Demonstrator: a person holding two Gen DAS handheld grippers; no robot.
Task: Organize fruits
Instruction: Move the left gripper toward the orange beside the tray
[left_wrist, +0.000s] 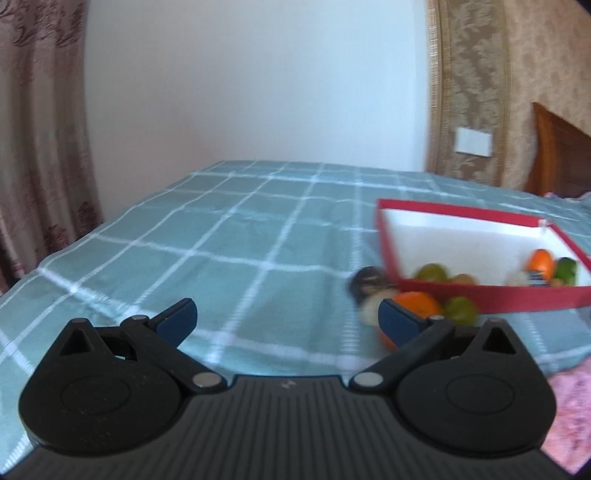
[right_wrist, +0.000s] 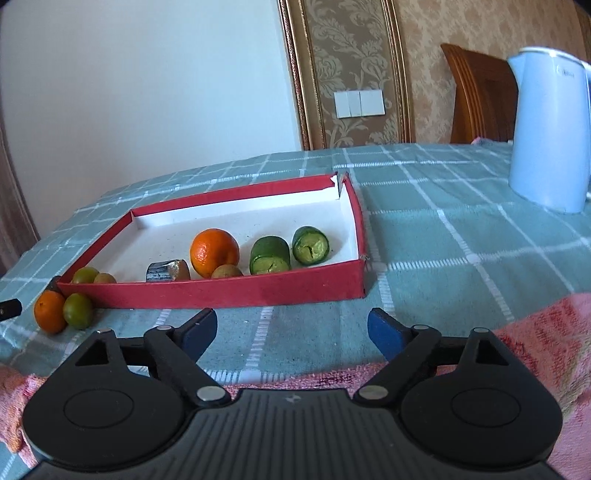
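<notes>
Lying side by side in the red tray (right_wrist: 229, 295), two cucumber pieces (right_wrist: 269, 254) point cut ends toward me; both my jaws stand apart, empty. Fruits (right_wrist: 77, 311) beside the tray blur in the left view.

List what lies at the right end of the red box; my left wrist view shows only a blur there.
Observer: A cut cucumber piece lies inside the red box beside a second cucumber piece, both cut faces turned toward the right wrist camera.
Operator: Report anything standing to the right of the box.
Observer: A white kettle stands on the checked cloth, apart from the box.
Operator: Give me the right tool's state.
Observer: The right tool is open and empty, in front of the box's near wall.
</notes>
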